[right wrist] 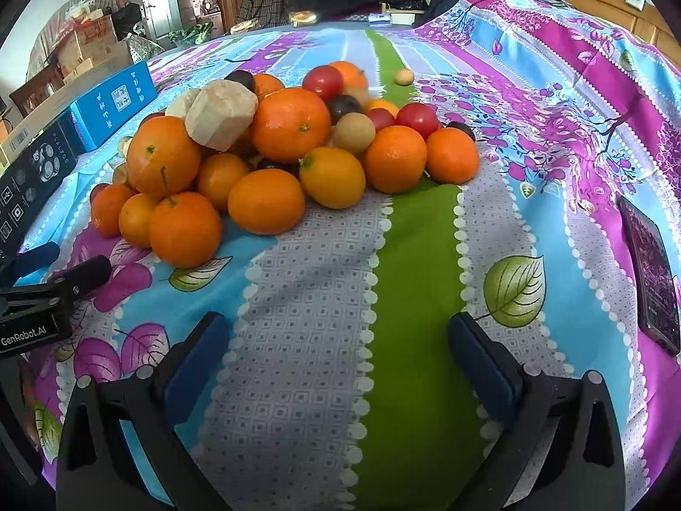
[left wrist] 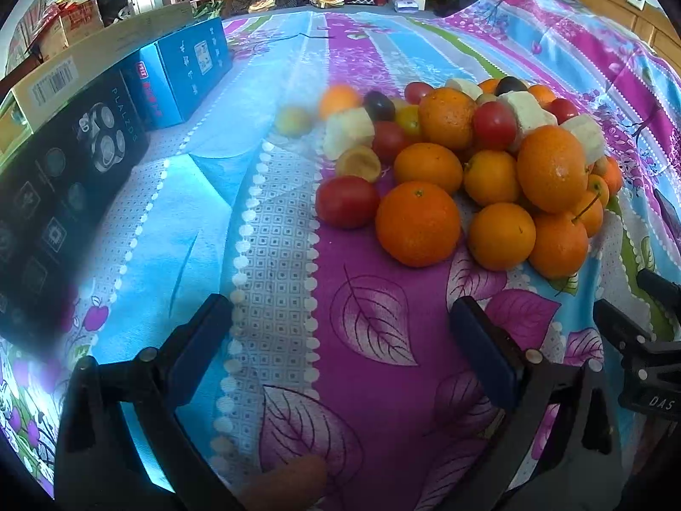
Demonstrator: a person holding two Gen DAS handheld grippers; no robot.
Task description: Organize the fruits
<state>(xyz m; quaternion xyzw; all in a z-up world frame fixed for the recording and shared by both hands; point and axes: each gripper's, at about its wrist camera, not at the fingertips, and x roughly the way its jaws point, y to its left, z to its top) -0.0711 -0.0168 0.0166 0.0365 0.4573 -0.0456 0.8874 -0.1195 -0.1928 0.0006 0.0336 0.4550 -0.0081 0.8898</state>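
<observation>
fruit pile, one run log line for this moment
left gripper open, empty | right gripper open, empty | fruit pile unsorted on floral cloth | phone at right

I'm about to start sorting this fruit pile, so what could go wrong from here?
1. The oranges are heaped, so pulling a lower one may send others rolling across the cloth.
2. The red tomatoes look soft; a hard squeeze could burst one.
3. The phone lies near the right gripper; a sweep could knock it.

Floral bedsheet (right wrist: pixel 425 255), wooden headboard (right wrist: pixel 596 0), doorway (right wrist: pixel 157 0), cardboard boxes (right wrist: pixel 93 42).
</observation>
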